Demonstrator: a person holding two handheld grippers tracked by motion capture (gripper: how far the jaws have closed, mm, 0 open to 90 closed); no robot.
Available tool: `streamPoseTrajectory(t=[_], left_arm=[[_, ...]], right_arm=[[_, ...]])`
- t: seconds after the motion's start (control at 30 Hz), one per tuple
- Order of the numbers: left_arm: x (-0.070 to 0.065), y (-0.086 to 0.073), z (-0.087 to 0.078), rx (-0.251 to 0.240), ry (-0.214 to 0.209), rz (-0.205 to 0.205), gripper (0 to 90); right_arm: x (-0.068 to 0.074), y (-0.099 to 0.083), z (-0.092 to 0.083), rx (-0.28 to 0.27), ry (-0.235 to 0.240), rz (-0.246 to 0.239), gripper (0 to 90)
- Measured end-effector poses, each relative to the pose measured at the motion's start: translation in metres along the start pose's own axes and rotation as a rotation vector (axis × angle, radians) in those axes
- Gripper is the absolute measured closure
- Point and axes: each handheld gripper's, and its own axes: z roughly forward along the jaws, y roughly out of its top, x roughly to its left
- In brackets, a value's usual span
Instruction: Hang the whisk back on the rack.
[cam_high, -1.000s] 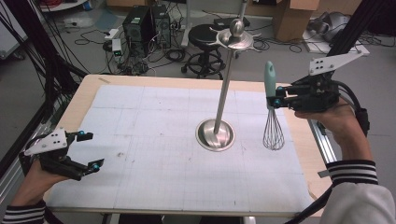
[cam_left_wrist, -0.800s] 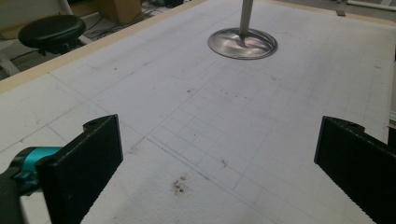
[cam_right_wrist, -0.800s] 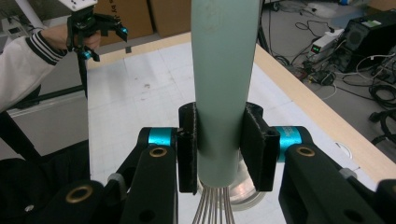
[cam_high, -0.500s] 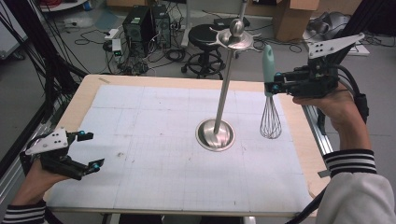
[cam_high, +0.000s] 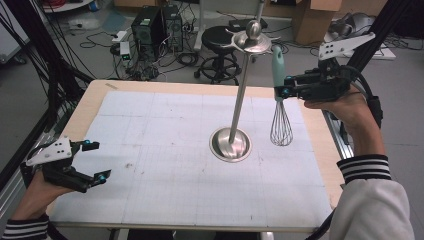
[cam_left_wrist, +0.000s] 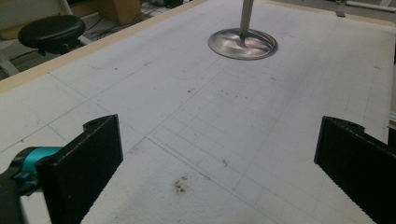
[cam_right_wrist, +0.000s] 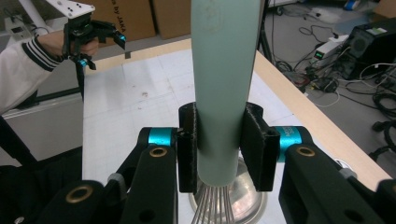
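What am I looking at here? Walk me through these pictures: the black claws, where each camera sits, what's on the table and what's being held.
A person sits at a table with a hand-held two-jaw gripper in each hand. The high view looks down from above the person's side. The other two cameras ride on the grippers and look along their black jaws.

On the table lies a white gridded mat with a tall metal stand on a round base.

The right gripper is shut on the pale green handle of a wire whisk, held upright above the mat beside the stand; the right gripper view shows the handle clamped between the pads.

The left gripper sits open near the table's front left corner, holding nothing.
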Motion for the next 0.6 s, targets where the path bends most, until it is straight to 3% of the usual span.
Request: streamPoseTrajectory(t=[0.6], left_arm=[[0.004, -0.001, -0.002, -0.002, -0.004, -0.008, 1.7]], right_arm=[[-0.006, 0.002, 0.026, -0.009, 0.009, -0.001, 69.2]])
